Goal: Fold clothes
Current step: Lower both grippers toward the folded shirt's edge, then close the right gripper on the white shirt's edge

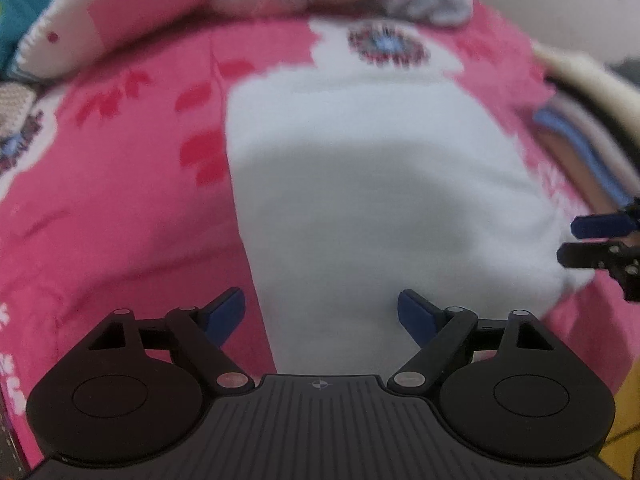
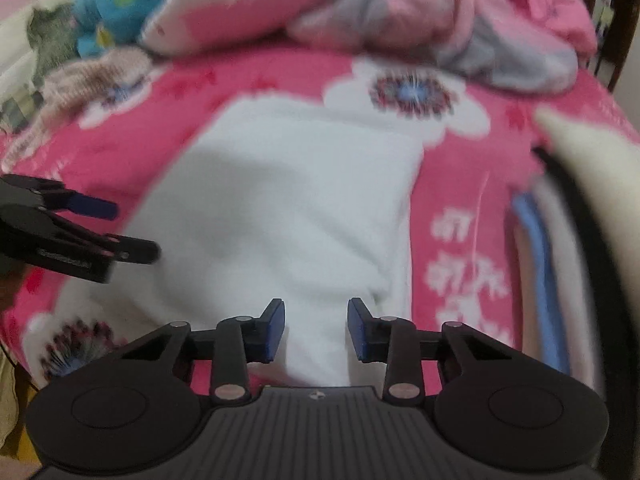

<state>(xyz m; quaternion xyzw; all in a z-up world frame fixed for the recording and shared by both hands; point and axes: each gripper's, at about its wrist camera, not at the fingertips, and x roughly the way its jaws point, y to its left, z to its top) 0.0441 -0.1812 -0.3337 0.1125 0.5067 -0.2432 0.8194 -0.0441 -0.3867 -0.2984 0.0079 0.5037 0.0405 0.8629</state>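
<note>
My left tool (image 1: 320, 312) hangs at six o'clock in its own view, pads spread wide with nothing between them, above the near part of the white cloth (image 1: 360, 184). The left pad (image 1: 226, 314) sits over the cloth's left edge, where white meets pink; the right pad (image 1: 416, 316) is over the white. My right tool (image 2: 316, 328) stands much narrower. Its two blue pads are set apart over the near edge of the same cloth (image 2: 288, 200), with white fabric showing in the gap, but the pads do not press on it.

The cloth lies flat on the bed as a folded oblong, running from six o'clock up toward twelve. Under it is the pink bedspread (image 2: 452, 184), printed with white flowers. From the right wrist, the left tool comes in at nine o'clock; from the left wrist, the right tool shows at three o'clock by the cloth's right edge.

Farther off, at three o'clock in the right view, a blue strip of fabric (image 2: 540, 264) lies beside the bedspread. At twelve o'clock a rumpled heap of pink and grey clothes (image 2: 460, 28) sits beyond the cloth, well apart from it. At eleven o'clock there is a blue soft toy (image 2: 116, 8), blurred.
</note>
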